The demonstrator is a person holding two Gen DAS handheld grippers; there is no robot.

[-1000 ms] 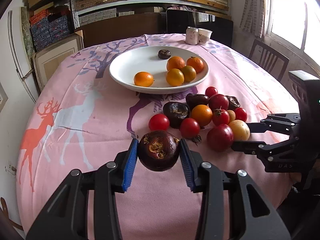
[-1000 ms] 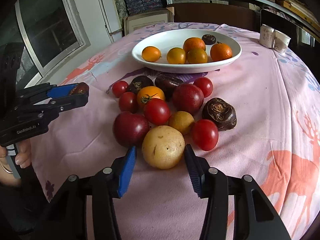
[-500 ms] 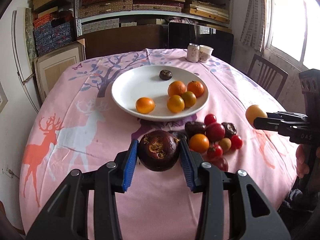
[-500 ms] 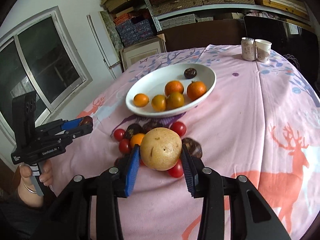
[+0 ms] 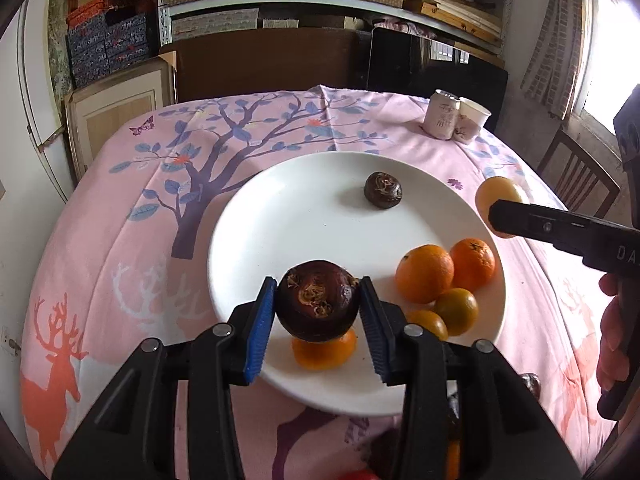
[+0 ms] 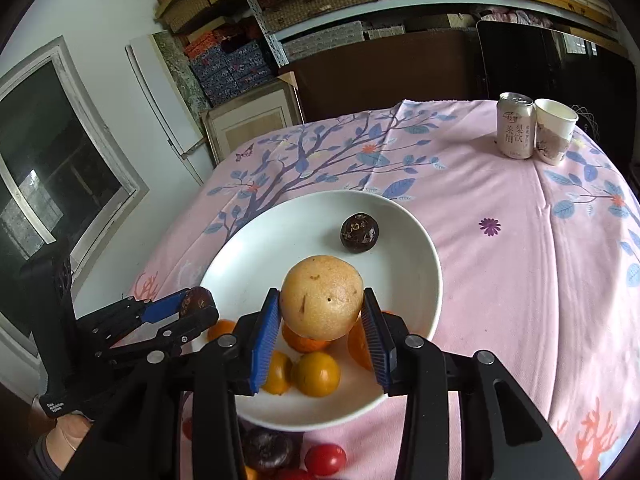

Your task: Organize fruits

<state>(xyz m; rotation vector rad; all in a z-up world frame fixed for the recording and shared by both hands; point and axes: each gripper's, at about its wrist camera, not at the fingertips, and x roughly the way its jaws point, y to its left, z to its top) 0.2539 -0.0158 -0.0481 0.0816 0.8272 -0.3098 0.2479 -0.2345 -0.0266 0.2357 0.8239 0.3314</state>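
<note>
My left gripper [image 5: 318, 312] is shut on a dark wrinkled purple fruit [image 5: 318, 304] and holds it over the near part of the white plate [image 5: 280, 240]. My right gripper [image 6: 320, 320] is shut on a pale yellow round fruit [image 6: 321, 296] above the same plate [image 6: 400, 248]; that yellow fruit [image 5: 498, 196] also shows at the plate's right rim in the left wrist view. On the plate lie several oranges [image 5: 426, 274] and one small dark fruit [image 5: 383, 190]. The left gripper [image 6: 192, 308] appears at the plate's left edge in the right wrist view.
A can [image 6: 515, 126] and a paper cup [image 6: 554, 130] stand at the far right of the pink tablecloth. Red tomatoes [image 6: 325, 459] and a dark fruit [image 6: 266, 450] lie on the cloth before the plate. A chair [image 5: 576, 176] stands at the right.
Both grippers lifted away from the fruit pile and moved forward over the plate. The right gripper closed on the yellow fruit and carried it up; the left kept its dark fruit.
</note>
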